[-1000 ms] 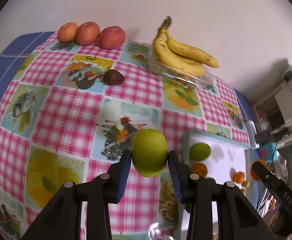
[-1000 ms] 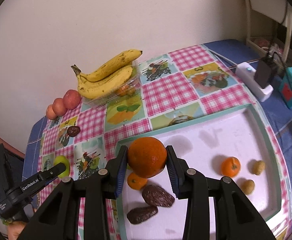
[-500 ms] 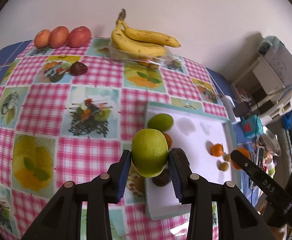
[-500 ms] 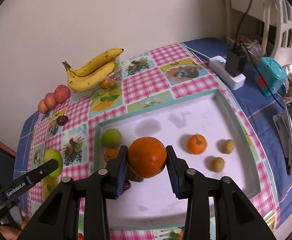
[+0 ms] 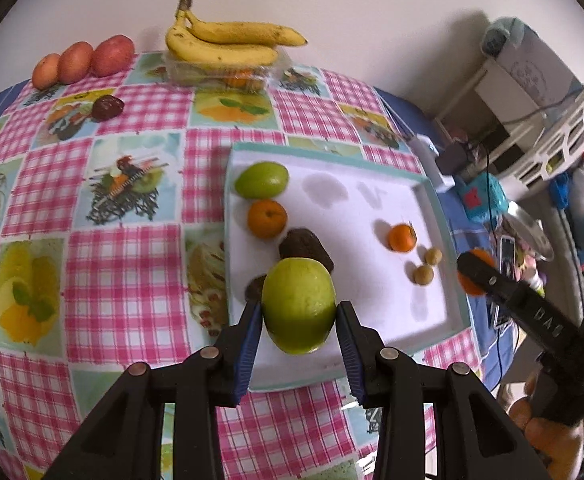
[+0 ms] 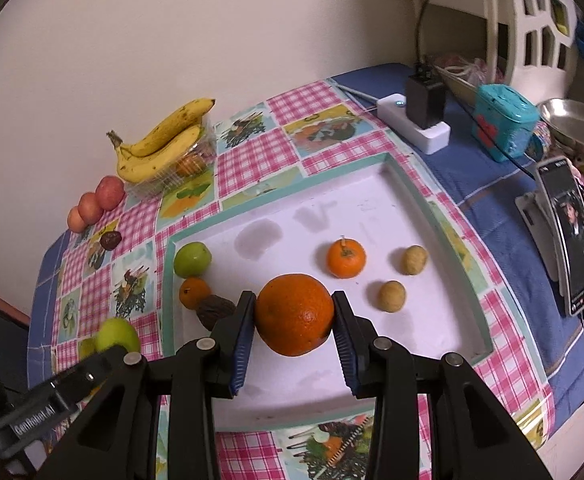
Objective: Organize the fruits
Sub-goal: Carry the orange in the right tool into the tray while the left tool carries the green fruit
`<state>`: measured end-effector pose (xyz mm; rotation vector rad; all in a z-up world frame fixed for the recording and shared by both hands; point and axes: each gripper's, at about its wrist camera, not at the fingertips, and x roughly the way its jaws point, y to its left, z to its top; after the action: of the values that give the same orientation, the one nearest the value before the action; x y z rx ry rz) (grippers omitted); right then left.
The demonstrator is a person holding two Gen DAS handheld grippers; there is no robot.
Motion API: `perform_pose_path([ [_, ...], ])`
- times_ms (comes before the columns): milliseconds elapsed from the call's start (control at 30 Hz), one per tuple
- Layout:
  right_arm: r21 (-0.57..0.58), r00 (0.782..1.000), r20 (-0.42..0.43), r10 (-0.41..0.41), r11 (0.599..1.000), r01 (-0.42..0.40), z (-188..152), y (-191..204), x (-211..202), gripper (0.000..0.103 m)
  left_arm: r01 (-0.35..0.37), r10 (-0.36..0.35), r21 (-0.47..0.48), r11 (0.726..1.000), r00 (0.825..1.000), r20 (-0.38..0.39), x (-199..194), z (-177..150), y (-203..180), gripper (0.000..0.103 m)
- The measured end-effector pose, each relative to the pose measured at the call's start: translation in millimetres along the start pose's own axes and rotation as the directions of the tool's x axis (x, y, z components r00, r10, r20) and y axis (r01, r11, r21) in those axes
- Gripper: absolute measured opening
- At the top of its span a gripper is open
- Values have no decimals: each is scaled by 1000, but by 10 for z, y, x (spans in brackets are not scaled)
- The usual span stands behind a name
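My left gripper (image 5: pixel 298 312) is shut on a green apple (image 5: pixel 299 306), held above the near left part of the white tray (image 5: pixel 376 188). My right gripper (image 6: pixel 294 314) is shut on a large orange (image 6: pixel 295 314), held above the near middle of the tray (image 6: pixel 396 172). In the tray lie a green fruit (image 5: pixel 261 180), a small orange (image 5: pixel 266 219), dark dried fruits (image 5: pixel 306 244), a mandarin (image 6: pixel 346 258) and two small brown fruits (image 6: pixel 392 296). The left gripper with its apple (image 6: pixel 117 336) shows at the lower left of the right wrist view.
Bananas (image 5: pixel 227 42) lie on a clear box at the back of the checked tablecloth (image 5: pixel 131 208). Three reddish fruits (image 5: pixel 83 60) and a dark fruit (image 5: pixel 107 107) sit at the back left. A power strip (image 6: pixel 416 124), a teal box (image 6: pixel 504 120) and a phone (image 6: pixel 574 236) lie right of the tray.
Both grippers have moved with their fruit towards the tray and now hang over it. The left one swung right from over the tablecloth. The right one moved further over the tray's near middle.
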<state>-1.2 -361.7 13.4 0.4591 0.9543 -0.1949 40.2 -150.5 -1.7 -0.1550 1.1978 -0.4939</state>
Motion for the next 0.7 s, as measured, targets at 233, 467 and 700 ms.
perform_pose_path([
  [233, 45, 999, 39, -13, 999, 11, -28, -238, -125, 39, 8, -6, 40, 999, 999, -51, 170, -74, -180, 41],
  [467, 83, 999, 25, -40, 996, 38, -10, -408, -75, 39, -7, 13, 60, 998, 995, -99, 335, -132, -220, 41],
  [700, 54, 998, -25, -57, 997, 58, -56, -367, 74, 39, -28, 37, 68, 997, 989, -141, 502, -177, -220, 41],
])
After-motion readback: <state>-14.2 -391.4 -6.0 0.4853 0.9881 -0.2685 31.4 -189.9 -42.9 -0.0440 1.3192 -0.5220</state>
